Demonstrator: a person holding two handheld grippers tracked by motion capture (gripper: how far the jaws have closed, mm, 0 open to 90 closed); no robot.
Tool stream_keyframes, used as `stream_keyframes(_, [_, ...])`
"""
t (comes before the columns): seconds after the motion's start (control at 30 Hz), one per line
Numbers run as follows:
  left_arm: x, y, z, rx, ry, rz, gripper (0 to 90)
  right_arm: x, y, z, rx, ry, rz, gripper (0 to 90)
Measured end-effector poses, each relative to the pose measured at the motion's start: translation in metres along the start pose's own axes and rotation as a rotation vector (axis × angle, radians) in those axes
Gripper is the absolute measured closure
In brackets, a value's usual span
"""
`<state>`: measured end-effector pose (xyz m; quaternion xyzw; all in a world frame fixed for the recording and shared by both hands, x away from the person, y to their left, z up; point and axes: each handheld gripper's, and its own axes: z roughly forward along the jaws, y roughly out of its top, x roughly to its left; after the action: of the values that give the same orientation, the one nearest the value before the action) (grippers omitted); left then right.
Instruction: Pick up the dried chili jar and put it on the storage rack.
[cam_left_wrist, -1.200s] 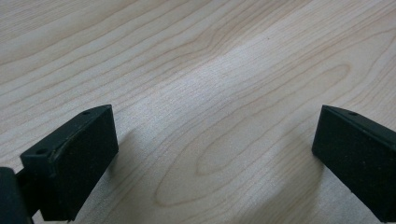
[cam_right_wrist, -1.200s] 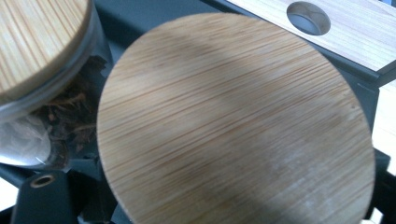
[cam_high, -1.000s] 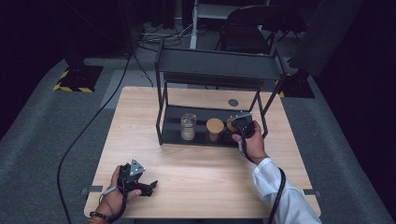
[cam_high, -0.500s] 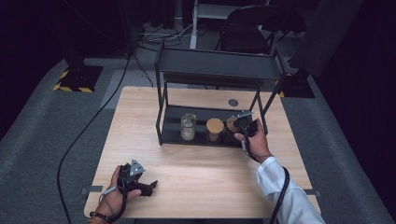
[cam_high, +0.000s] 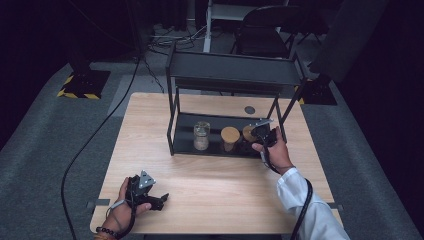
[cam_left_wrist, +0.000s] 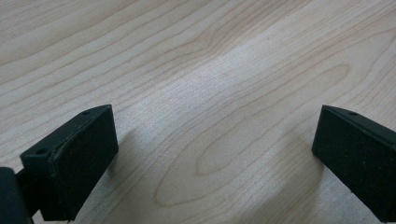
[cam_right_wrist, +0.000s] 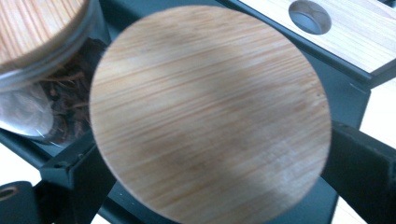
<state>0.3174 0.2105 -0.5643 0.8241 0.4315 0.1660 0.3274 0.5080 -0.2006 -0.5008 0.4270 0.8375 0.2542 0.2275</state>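
On the lower shelf of a black metal rack stand three jars. My right gripper reaches in at the rightmost one, a jar with a round wooden lid. Its jaws have just been opening and now flank the lid on both sides without clamping it. Just left of it is a second wooden-lidded jar holding reddish-brown strands, and farther left a clear glass jar with no lid. My left gripper rests on the table near the front left edge, open, with bare wood between its jaws.
The rack stands on a light wooden table, its upright posts and top shelf close around my right hand. A small dark round spot lies on the tabletop behind the rack. Black cables run across the grey floor at left.
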Motion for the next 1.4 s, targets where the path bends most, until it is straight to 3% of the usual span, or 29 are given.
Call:
stream_keyframes(0.07, [0.000,0.000,0.000,0.000,0.000,0.001,0.0,0.000,0.000,-0.002,0.011,-0.009,0.001,4.0])
stream_keyframes(0.93, [0.000,0.000,0.000,0.000,0.000,0.000,0.0,0.009,0.004,-0.043,-0.096,-0.029,-0.085,3.9])
stream_keyframes(1.4, [0.000,0.000,0.000,-0.001,0.000,0.000,0.0,0.016,-0.007,-0.068,-0.151,-0.033,-0.108,3.7])
